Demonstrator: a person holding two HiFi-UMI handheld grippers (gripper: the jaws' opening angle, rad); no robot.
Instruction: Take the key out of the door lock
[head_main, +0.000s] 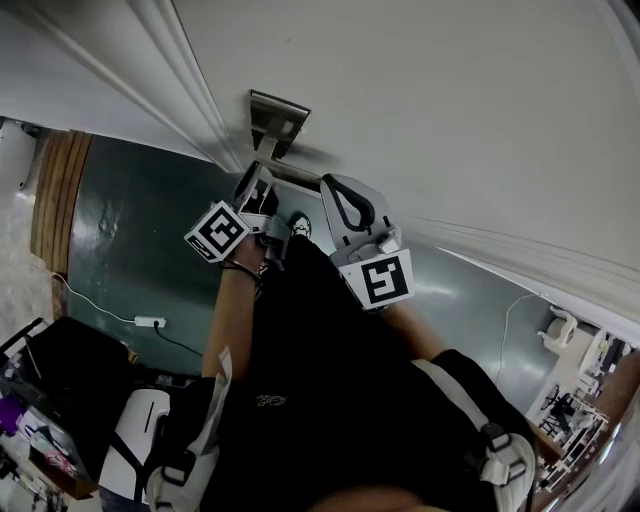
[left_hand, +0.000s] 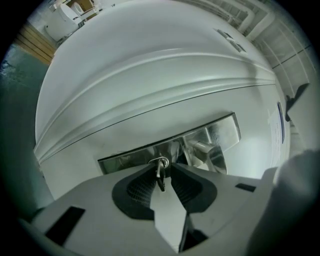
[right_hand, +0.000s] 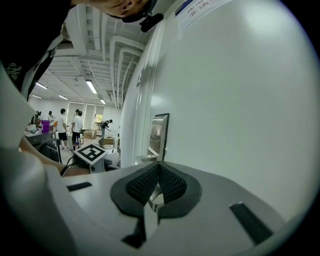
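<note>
A metal lock plate (left_hand: 220, 135) with a lever handle (left_hand: 202, 149) sits on the white door (left_hand: 150, 60). A key (left_hand: 160, 176) on a small ring hangs from the lock. My left gripper (left_hand: 162, 172) has its dark ribbed pads closed against the key from both sides. In the head view the left gripper (head_main: 260, 192) reaches up to the lock plate (head_main: 275, 118). Beside it, my right gripper (head_main: 345, 205) is held near the door. In the right gripper view the right gripper (right_hand: 159, 167) is shut with nothing between its pads, and the lock plate (right_hand: 159, 132) shows edge-on ahead.
White moulding (head_main: 190, 90) runs along the door's left side. A power strip (head_main: 150, 322) and cable lie on the green floor below. Several people (right_hand: 62, 125) stand far off in the room behind. A black bag (head_main: 70, 360) sits at lower left.
</note>
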